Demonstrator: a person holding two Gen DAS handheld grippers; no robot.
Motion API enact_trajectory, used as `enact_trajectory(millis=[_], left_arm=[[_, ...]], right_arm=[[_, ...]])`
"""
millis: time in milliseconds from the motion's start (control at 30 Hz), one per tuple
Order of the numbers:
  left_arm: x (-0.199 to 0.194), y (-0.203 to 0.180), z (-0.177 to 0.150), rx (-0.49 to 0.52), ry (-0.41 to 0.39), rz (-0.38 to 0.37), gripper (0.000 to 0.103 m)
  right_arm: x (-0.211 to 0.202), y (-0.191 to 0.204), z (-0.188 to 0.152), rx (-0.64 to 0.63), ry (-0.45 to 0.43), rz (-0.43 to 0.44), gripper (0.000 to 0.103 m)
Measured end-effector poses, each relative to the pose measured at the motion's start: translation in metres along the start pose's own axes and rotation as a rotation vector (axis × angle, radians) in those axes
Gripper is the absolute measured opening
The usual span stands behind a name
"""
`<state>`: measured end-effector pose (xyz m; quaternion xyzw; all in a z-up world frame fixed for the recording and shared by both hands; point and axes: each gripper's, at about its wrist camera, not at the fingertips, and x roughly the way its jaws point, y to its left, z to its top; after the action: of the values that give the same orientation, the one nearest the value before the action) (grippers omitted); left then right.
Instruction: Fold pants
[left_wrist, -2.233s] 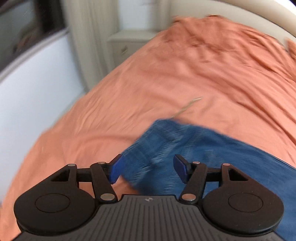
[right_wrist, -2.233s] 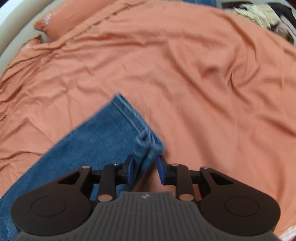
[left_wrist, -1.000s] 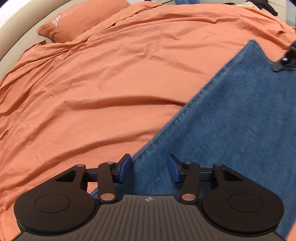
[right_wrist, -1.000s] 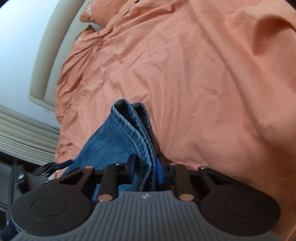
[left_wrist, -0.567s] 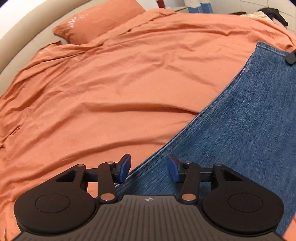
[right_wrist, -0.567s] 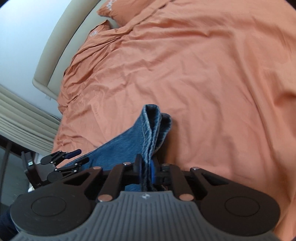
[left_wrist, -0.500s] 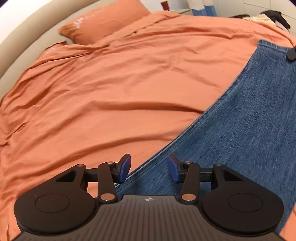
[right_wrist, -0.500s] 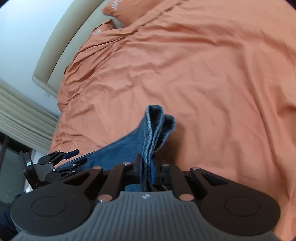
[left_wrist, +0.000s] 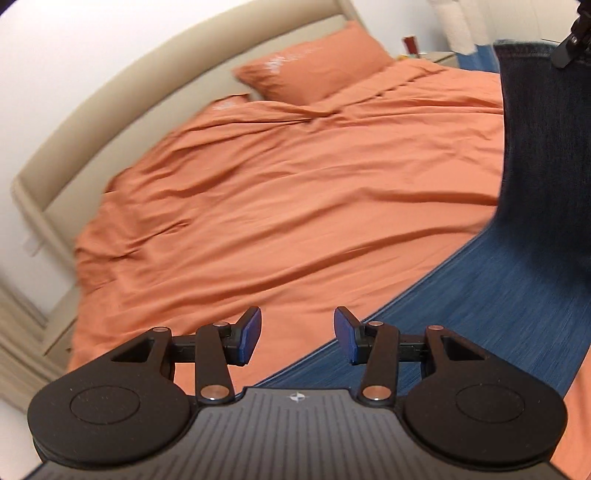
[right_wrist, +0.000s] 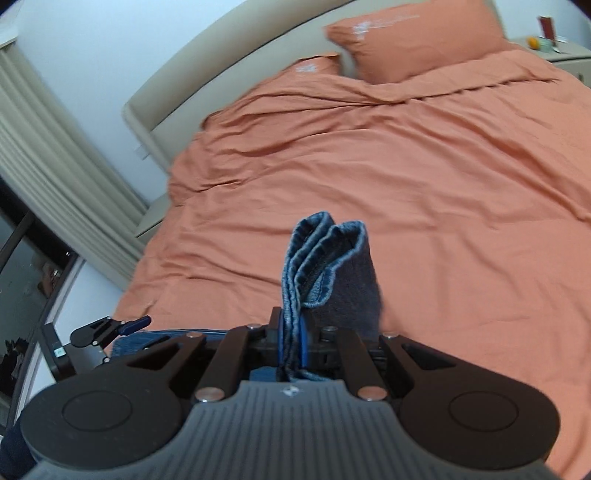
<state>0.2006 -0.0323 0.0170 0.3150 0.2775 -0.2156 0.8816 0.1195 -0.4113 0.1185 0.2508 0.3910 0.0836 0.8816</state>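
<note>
While the right gripper (right_wrist: 291, 347) pinches the jeans (right_wrist: 325, 266) above the bed (right_wrist: 406, 166), left gripper (left_wrist: 297, 334) jaws spread empty; folding has barely begun.

Both wrist cameras high over bed (left_wrist: 295, 177), angled down toward headboard (right_wrist: 229, 55); shared: pillows.

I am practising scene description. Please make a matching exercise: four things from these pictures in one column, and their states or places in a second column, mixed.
1. right hand-held gripper
2. left hand-held gripper
3. jeans
4. orange pillow

A. open, nothing between the pads
B. against the headboard
C. shut on denim
D. lifted, partly hanging

Pairs: 1-C, 2-A, 3-D, 4-B
</note>
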Motion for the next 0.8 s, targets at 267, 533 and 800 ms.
enact_trajectory(millis=[267, 533, 800], left_arm=[[-0.039, 0.088, -0.054, -0.138, 0.035, 0.038, 0.055], [-0.050, 0.142, -0.105, -0.297, 0.088, -0.003, 0.056], [-0.116, 0.211, -0.093, -0.322, 0.101, 0.139, 0.058]], right_arm=[[0.117, 0.092, -0.034, 0.032, 0.125, 0.023, 0.004], [0.238, 0.112, -0.110, 0.027, 0.318, -0.022, 0.004], [0.284, 0.114, -0.140, 0.060, 0.396, -0.012, 0.021]])
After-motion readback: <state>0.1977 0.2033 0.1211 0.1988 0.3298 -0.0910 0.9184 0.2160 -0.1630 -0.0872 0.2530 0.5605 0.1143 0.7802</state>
